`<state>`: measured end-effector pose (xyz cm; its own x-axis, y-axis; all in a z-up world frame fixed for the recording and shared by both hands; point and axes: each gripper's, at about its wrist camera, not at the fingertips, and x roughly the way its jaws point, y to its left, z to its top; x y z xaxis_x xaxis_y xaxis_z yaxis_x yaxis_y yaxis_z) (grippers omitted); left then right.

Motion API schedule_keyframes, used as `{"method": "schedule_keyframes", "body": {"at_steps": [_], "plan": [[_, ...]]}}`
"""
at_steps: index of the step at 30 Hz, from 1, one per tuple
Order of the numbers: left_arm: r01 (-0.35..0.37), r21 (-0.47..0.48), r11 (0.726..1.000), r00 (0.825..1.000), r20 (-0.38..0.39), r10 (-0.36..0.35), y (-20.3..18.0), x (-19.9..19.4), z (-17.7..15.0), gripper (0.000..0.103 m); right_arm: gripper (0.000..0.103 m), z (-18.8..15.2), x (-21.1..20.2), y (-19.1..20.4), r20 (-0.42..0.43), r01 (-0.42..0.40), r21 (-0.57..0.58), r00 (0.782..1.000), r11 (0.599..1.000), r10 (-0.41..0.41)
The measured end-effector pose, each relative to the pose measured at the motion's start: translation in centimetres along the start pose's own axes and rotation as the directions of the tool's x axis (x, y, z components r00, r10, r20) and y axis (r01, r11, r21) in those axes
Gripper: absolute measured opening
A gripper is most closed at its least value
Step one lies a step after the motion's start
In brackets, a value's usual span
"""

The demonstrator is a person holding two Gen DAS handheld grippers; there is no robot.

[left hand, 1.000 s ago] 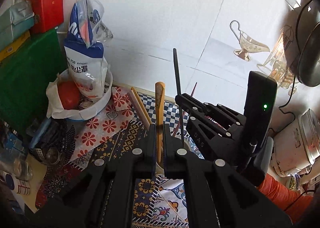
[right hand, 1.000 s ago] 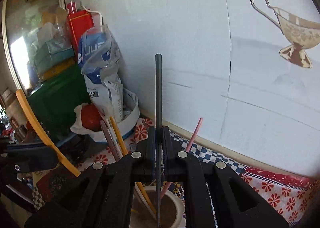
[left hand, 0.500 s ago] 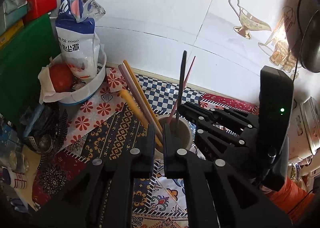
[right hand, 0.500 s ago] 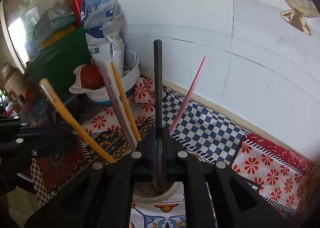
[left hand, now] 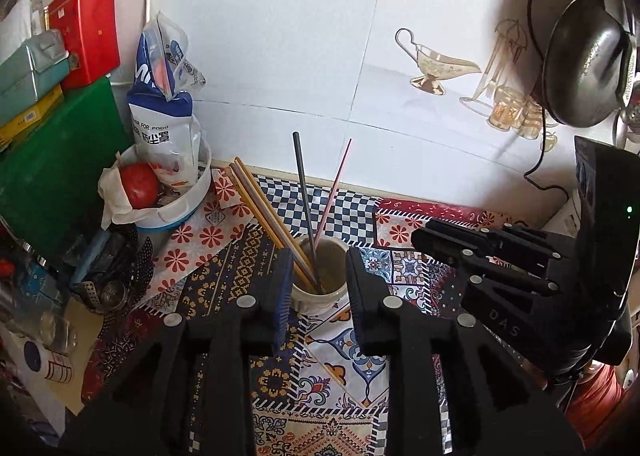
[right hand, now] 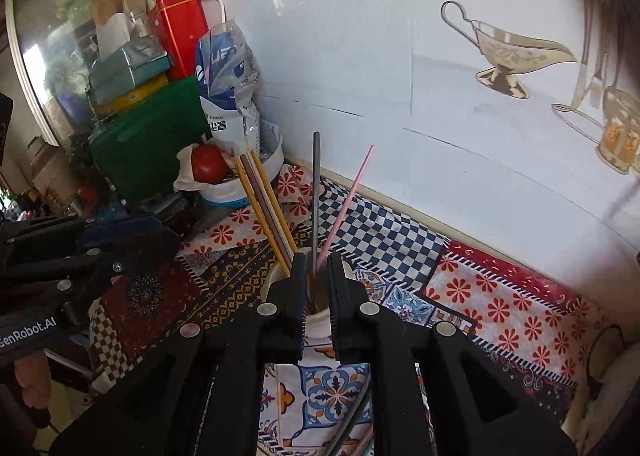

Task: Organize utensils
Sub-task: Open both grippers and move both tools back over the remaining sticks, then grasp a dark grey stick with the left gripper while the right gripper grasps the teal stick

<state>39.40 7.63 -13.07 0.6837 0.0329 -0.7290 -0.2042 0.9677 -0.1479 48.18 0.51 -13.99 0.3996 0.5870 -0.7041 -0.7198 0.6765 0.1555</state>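
While both tools open, nothing between jaws:
left tool (left hand: 316, 288): opening, empty
right tool (right hand: 318, 288): opening, empty
cup (left hand: 334, 292): holds black chopstick (left hand: 304, 195), pink (left hand: 334, 191), yellow ones (left hand: 264, 211)
left: more sticks on desk (right hand: 352, 428), judging

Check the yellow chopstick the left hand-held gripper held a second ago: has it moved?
Yes. The yellow chopstick is now in the cup, leaning left toward the white bowl, free of the opening left hand-held gripper.

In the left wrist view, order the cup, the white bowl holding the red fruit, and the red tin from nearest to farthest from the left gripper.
From the left gripper, whose jaws are opening with nothing between them:
1. Cup, just past the fingertips, centre, chopsticks standing in it.
2. White bowl, farther back on the left, near the wall.
3. Red tin, farthest, top left, atop the stacked boxes.
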Motion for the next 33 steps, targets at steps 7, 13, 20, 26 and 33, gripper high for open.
{"method": "schedule_keyframes", "body": {"at_steps": [7,13,20,26,33], "plan": [[0.022,0.041,0.999,1.0,-0.009,-0.022,-1.3,-1.1,-2.3,0.042,0.026,-3.5,-2.5,-0.4,-0.015,0.092,0.041,0.996,0.995,-0.091],[0.06,0.068,0.996,0.993,-0.11,-0.052,-2.8,1.6,-5.4,0.048,0.03,-7.2,-3.2,-1.5,-0.073,0.158,0.092,0.986,0.983,-0.151],[0.108,0.099,0.989,0.958,-0.275,-0.077,-5.1,7.1,-9.6,0.048,0.03,-12.5,-2.7,-4.0,-0.194,0.221,0.171,0.963,0.96,-0.187],[0.151,0.093,0.984,0.907,-0.408,-0.101,-6.7,12.0,-13.0,0.048,0.03,-16.4,-0.9,-5.6,-0.301,0.248,0.22,0.937,0.943,-0.176],[0.196,0.092,0.976,0.855,-0.504,-0.124,-7.7,16.1,-15.5,0.04,0.03,-20.1,1.3,-6.1,-0.381,0.258,0.276,0.914,0.926,-0.141]]}}
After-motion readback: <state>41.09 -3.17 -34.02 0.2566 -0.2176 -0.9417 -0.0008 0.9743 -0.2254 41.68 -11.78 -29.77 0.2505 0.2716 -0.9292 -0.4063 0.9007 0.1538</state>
